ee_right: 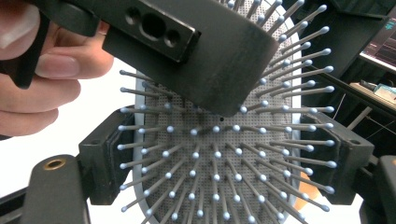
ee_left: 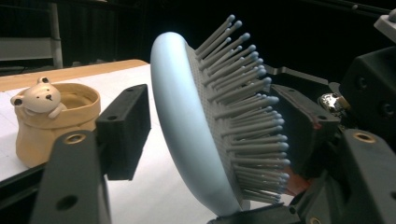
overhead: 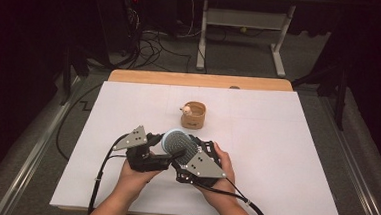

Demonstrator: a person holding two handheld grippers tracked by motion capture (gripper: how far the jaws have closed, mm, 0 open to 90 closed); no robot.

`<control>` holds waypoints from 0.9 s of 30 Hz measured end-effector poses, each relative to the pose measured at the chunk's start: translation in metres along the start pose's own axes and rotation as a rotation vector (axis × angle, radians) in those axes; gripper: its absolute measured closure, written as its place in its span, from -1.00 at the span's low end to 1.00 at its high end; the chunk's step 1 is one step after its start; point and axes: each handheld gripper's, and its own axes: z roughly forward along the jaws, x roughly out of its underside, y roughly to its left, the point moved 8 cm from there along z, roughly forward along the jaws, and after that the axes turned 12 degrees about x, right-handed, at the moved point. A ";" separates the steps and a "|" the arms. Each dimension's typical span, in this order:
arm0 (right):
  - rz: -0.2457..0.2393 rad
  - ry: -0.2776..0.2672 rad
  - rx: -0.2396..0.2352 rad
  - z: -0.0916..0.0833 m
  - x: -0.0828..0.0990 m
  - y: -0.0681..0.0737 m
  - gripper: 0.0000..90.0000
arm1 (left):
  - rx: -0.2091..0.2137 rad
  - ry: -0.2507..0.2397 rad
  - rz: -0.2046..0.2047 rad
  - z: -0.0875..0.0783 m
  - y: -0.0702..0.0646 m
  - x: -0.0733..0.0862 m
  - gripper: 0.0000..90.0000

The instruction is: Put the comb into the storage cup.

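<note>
A light blue hairbrush (overhead: 178, 141) with grey bristles is held up over the near middle of the white table cover (overhead: 280, 163). My right gripper (overhead: 185, 150) is shut on the hairbrush (ee_right: 219, 177), one jaw on each side edge of its head, bristles facing that camera. My left gripper (overhead: 169, 154) comes in from the left. Its jaws straddle the hairbrush (ee_left: 187, 140) front to back. One jaw lies against the smooth back and the other sits on the bristle tips. A hand holds each gripper.
A small tan pot with a bear figure on its rim (overhead: 193, 115) (ee_left: 51, 122) stands just beyond the grippers. The wooden table edge (overhead: 200, 80) runs along the far side. Cables and desk legs (overhead: 201, 38) lie on the floor behind.
</note>
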 end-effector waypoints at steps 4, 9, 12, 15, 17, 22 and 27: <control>-0.002 0.000 0.005 0.000 -0.001 -0.001 -0.54 | 0.012 0.004 0.008 0.000 -0.002 0.000 -0.10; -0.017 0.006 0.013 0.000 0.001 0.000 -0.54 | 0.015 0.013 -0.007 -0.001 -0.001 0.001 -0.05; -0.025 0.003 0.017 0.000 0.000 0.000 -0.54 | 0.013 0.011 -0.009 -0.001 -0.002 0.000 -0.03; -0.029 0.001 0.020 0.000 0.000 0.000 -0.54 | 0.010 0.007 -0.004 -0.002 -0.002 0.000 0.00; -0.029 0.003 0.021 0.000 -0.001 0.000 -0.54 | 0.008 0.004 0.000 -0.002 -0.003 -0.001 0.02; -0.040 -0.002 0.034 0.000 -0.002 0.000 -0.54 | -0.006 -0.002 0.014 -0.002 -0.004 -0.001 0.09; -0.044 0.000 0.044 0.000 -0.002 0.001 -0.54 | -0.012 -0.019 0.009 -0.003 -0.004 -0.001 0.16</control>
